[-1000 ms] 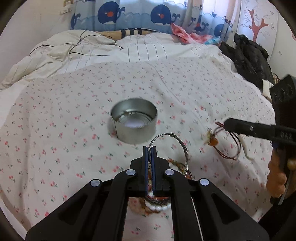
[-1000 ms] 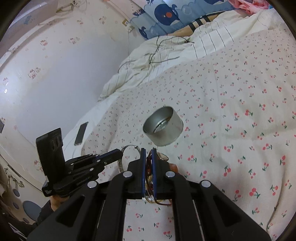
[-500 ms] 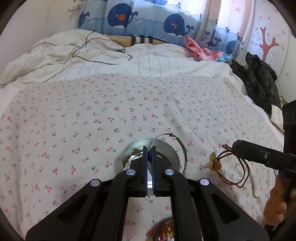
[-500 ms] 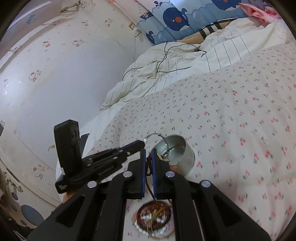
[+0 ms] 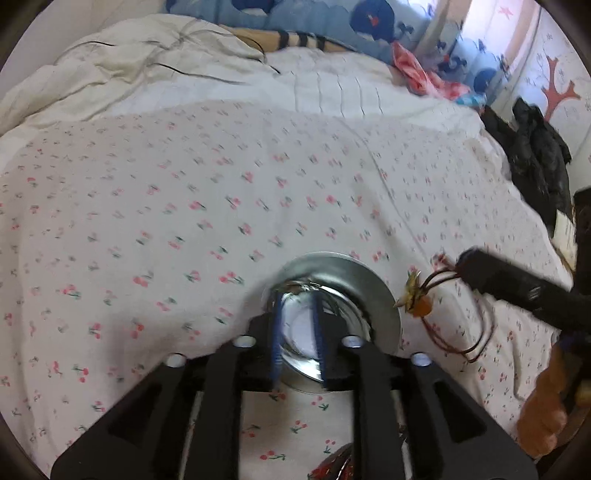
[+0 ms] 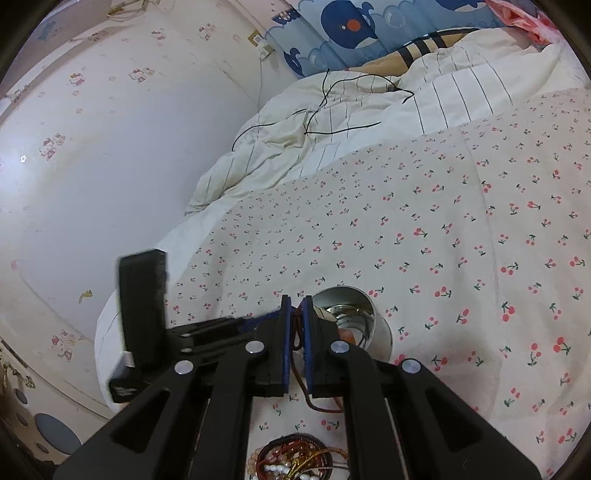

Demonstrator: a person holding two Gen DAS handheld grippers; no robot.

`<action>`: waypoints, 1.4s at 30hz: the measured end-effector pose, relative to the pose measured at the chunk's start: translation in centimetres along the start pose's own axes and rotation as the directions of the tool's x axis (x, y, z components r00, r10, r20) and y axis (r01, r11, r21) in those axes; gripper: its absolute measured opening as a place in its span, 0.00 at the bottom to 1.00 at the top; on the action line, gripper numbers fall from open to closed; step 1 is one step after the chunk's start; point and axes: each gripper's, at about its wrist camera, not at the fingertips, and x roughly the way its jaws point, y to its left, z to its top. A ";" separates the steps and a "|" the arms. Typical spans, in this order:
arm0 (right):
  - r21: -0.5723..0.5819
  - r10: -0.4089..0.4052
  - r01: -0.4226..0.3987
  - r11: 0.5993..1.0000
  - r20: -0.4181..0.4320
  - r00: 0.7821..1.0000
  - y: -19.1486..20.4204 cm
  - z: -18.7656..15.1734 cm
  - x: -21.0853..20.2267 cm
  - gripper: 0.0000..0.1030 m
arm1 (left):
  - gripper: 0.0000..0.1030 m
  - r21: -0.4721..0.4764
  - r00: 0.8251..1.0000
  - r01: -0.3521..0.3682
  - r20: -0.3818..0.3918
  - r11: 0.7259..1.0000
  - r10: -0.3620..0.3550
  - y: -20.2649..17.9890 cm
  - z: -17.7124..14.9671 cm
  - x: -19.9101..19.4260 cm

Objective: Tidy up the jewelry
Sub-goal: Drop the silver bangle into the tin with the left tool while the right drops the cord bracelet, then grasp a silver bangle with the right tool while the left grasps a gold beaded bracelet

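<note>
- Bed sheet, white cotton w/ small red cherry print [image 5: 192, 206], carries everything; rumpled cream striped duvet [image 6: 332, 122] lies at the far end w/ a thin black cable [image 6: 332, 96] across it.
- Round shiny metal tin, open top [image 5: 384, 295], stands upright on the sheet, mid-frame in left wrist view.
- Left tongs [image 5: 298, 332] point steeply down over the tin mouth; jaws are opening, blue pads parted by a narrow gap. Nothing is gripped btw them – only the tin's bright floor shows through the gap.
- Thin silver wire shape at the tin's inner far wall – prob. a bangle, too blurred to confirm.
- Right tongs [image 6: 296, 325] are closed narrow on a dark red-brown cord necklace [image 6: 295, 334]; cord runs btw the blue pads and loops out below them.
- In left wrist view the same cord hangs in loops from the tong tips, w/ a small gold-and-orange pendant [image 5: 415, 301] dangling just beside the tin's right rim, outside it, apart from the rim.
- Person's hand [image 5: 543, 410] grips the right handle at the lower right edge.
- Tangle of beaded jewelry, red, gold and white pearl strands [image 6: 295, 461], lies on the sheet near side of the tin, below the right tongs; partly hidden by the tong frame.
- Blue whale-print curtain [image 6: 354, 22] at the headboard end.
</note>
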 end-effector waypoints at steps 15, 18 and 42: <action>-0.164 -0.207 0.179 0.970 -0.172 0.963 1.7 -1.5 9.3 0.12 | 0.60 -0.133 0.994 0.012 0.108 0.991 0.003 4.1 0.7 -4.5; -0.174 -0.231 0.210 0.962 -0.112 0.966 2.1 -1.5 7.7 0.46 | 0.64 -0.113 0.995 -0.014 0.097 0.993 0.025 3.9 0.3 -4.6; -0.428 -0.471 0.357 0.830 -0.197 0.860 1.4 -12.8 1.0 0.25 | 0.69 0.020 0.995 0.000 -0.102 1.000 0.002 1.2 -10.0 -3.3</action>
